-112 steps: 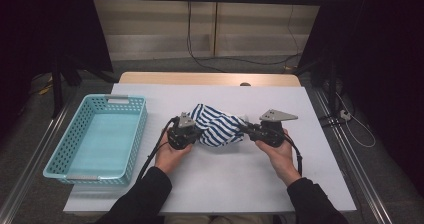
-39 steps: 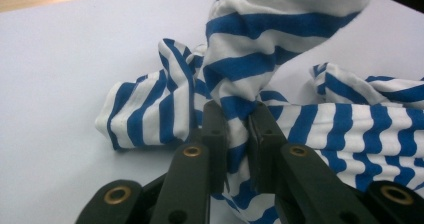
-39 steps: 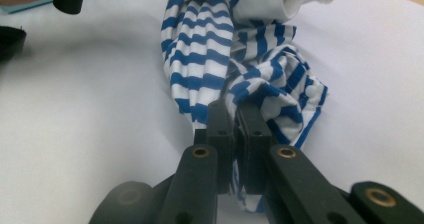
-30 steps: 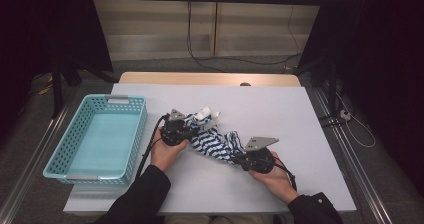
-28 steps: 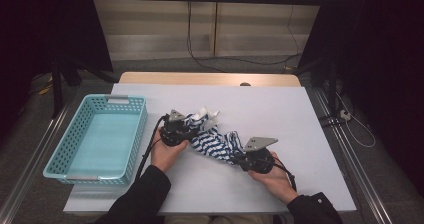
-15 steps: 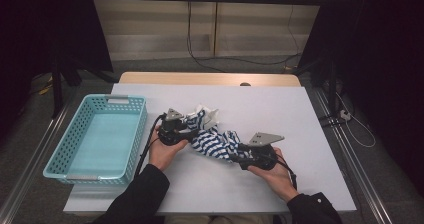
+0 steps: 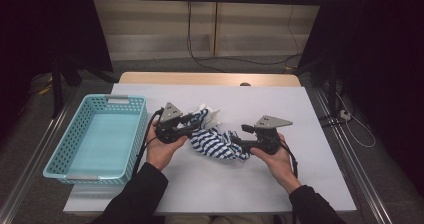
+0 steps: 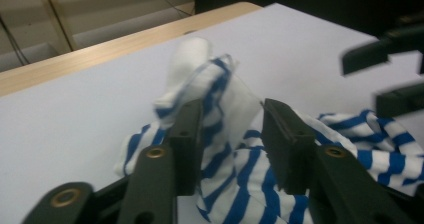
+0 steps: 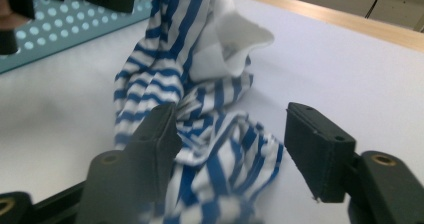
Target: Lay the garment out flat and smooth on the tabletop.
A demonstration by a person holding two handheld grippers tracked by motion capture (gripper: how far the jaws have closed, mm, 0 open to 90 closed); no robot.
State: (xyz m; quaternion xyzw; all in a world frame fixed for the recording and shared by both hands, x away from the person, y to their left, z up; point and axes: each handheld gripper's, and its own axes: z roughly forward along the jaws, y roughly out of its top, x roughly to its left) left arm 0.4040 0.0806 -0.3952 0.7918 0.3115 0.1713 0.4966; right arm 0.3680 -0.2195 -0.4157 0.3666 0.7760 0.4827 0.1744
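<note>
Left gripper (image 8: 232,109), jaws just closing, pinched raised end of striped cloth (image 7: 216,144). Right gripper (image 9: 232,119), jaws just opening, straddled other end, pads apart from it. Cloth lay crumpled mid-bench (image 7: 305,109). Likely light, limp, slip-prone; best pinched at bunched fold.

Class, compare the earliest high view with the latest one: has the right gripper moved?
Yes. The right gripper now sits nearer the table's front edge, beside the striped cloth, jaws just opening.

Both tongs lifted, left tongs (image 7: 196,120) closing, right tongs (image 7: 239,143) opening, striped cloth (image 7: 215,143) bunched
</note>
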